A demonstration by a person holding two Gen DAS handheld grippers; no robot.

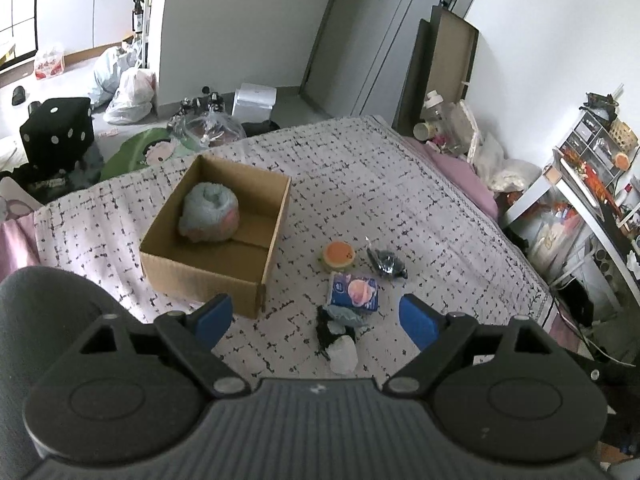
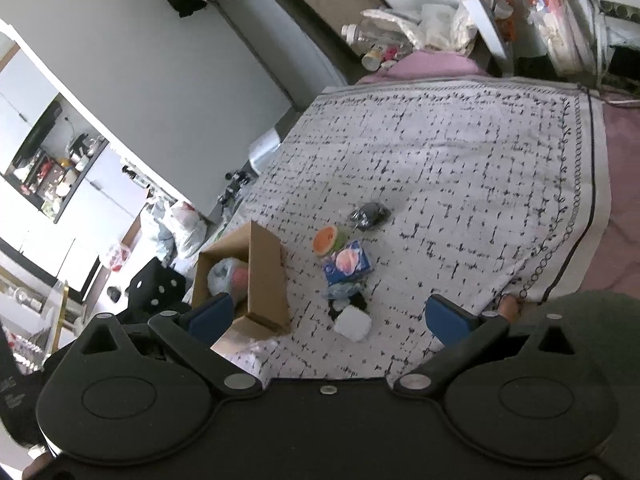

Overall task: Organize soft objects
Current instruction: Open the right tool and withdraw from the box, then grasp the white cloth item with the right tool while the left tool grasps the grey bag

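One pale blue rolled plush (image 1: 210, 216) already lies in the cardboard box (image 1: 208, 280) at left, while five soft items cluster on the blanket (image 1: 400, 184) to its right, and both the left gripper (image 1: 316, 318) and right gripper (image 2: 330, 314) hover spread and empty.

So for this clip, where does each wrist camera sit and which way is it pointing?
Left wrist: above the bed's near edge, looking down over the open left gripper at the cardboard box; a dark sleeve shows lower left.
Right wrist: further right and tilted, looking over the open right gripper across the patterned blanket; a dark sleeve shows lower right.
Shared: box, blanket, blue packet.
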